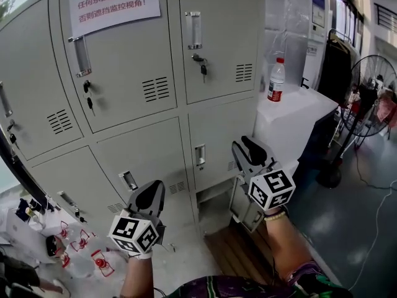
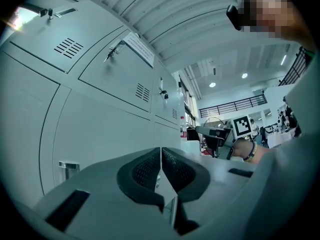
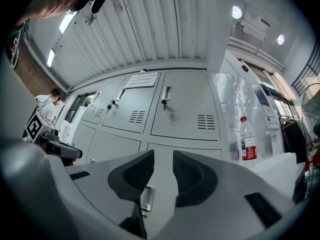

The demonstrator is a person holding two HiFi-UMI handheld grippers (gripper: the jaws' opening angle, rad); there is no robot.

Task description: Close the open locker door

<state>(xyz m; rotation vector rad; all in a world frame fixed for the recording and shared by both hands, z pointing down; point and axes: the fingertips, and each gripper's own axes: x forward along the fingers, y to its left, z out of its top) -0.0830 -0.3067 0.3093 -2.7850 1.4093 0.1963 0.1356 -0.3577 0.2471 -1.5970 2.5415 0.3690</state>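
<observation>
The open locker door (image 1: 243,212) is plain grey sheet metal. It stands ajar in the bottom row, directly below the right tool (image 1: 248,146) and beside its dark compartment (image 1: 214,211). The right tool's jaws are apart and empty. The left tool (image 1: 151,190) has its jaws closed and empty. High above both tools, a notice (image 1: 113,4) reads in red "任何东西都不能放!" and "否则遮挡监控视角!".
</observation>
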